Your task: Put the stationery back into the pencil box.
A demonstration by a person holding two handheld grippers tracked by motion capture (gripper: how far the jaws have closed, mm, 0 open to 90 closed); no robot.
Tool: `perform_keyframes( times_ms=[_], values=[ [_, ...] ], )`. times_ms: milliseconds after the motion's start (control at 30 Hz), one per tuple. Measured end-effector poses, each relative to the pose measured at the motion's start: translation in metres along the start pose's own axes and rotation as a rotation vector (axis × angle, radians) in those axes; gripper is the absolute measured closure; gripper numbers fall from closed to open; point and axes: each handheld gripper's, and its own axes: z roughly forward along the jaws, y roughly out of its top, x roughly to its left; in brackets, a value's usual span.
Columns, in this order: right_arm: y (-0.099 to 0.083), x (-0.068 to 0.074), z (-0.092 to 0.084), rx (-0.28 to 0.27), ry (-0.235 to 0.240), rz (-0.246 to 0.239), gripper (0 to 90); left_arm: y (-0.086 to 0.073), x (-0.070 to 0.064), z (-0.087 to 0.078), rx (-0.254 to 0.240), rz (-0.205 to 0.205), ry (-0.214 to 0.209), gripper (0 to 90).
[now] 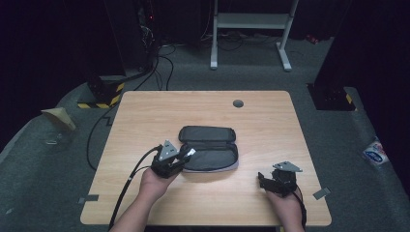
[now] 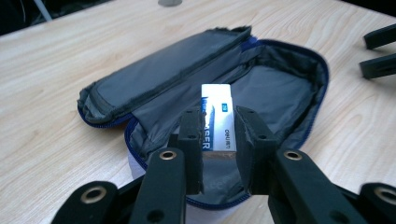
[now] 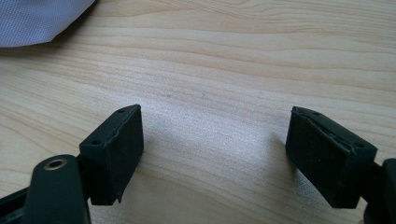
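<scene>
Centrally on the wooden table (image 1: pixel 145 121), a dark pencil case (image 1: pixel 212 153) lies unzipped, its flap (image 2: pixel 163 74) folded back toward the far edge and its grey lining facing up. The left claw (image 2: pixel 218 140) is closed on a white eraser (image 2: pixel 217 116) with a blue printed label, pinching its long sides between the two jaws. In the left gripper view the eraser is held over the near end of the case's open compartment, pointing along it; whether it touches the lining cannot be told. In the high view the left claw (image 1: pixel 186 153) sits at the case's left end, with the left hand (image 1: pixel 152 183) behind it toward the near edge.

The right claw (image 3: pixel 212 154) is spread wide with nothing between its jaws, over bare wood. In the high view the right claw (image 1: pixel 263 180) is near the table's near right corner, well apart from the case, held by the right hand (image 1: pixel 285 205).
</scene>
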Motion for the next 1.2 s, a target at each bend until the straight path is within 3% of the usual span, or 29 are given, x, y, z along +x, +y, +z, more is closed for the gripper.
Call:
perform_keyframes(
  times_ms=[200,633,933,967,1000,1033,1200],
  values=[
    [0.000,0.000,0.000,0.000,0.000,0.001,19.2,-0.001,0.000,0.007,0.011,-0.005,0.001,73.2],
    [0.000,0.000,0.000,0.000,0.002,0.000,19.2,-0.008,-0.005,0.020,0.089,0.014,-0.004,73.1],
    [0.000,0.000,0.000,0.000,0.002,0.000,19.2,-0.011,-0.004,0.020,0.089,0.017,-0.007,72.8],
    [0.000,0.000,0.000,0.000,0.002,-0.001,19.2,-0.011,-0.004,0.019,0.073,0.016,-0.010,72.0],
    [0.000,0.000,0.000,0.000,0.002,0.000,19.2,-0.011,-0.004,0.018,0.051,0.008,-0.010,63.6],
    [0.000,0.000,0.000,0.000,0.002,0.000,19.2,-0.011,-0.003,0.017,0.044,0.001,-0.014,62.4],
    [0.000,0.000,0.000,0.000,0.002,0.000,19.2,-0.011,-0.001,0.017,0.043,-0.026,-0.012,55.5]
  ],
)
